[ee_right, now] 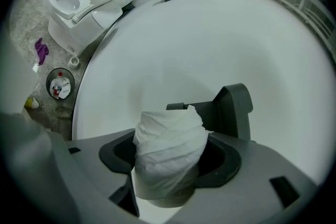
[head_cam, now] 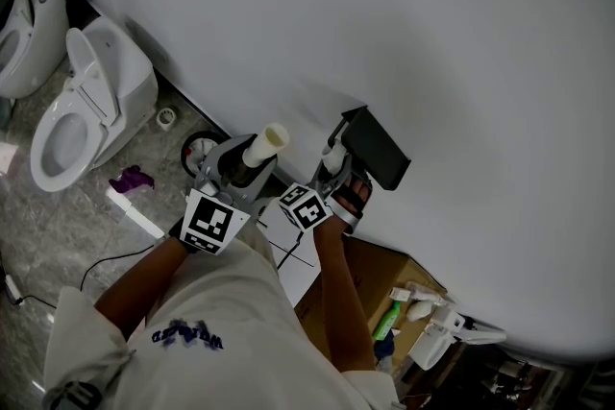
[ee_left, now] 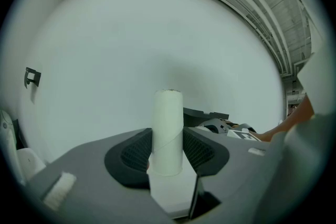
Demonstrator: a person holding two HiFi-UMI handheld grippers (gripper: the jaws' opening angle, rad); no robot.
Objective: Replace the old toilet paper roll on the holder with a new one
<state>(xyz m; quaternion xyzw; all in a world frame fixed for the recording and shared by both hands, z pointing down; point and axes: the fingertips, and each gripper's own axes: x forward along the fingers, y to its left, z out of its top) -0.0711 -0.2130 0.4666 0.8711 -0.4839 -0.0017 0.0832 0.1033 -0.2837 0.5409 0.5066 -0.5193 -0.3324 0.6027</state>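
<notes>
In the left gripper (ee_left: 167,150), part-closed jaws clamp an upright, bare, pale cardboard tube (ee_left: 168,123). The right gripper (ee_right: 169,161), jaws wide, squeezes a rumpled, loosely wound white toilet paper roll (ee_right: 168,139) just before the black wall holder (ee_right: 233,107). The blue shirt print (head_cam: 188,336) is unreadable.

Holder (head_cam: 380,154) ahead, bare wall (head_cam: 452,43) around

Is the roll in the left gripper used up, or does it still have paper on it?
Used up: the cardboard tube is bare, its spiral seam showing, clamped upright in the left gripper.
</notes>
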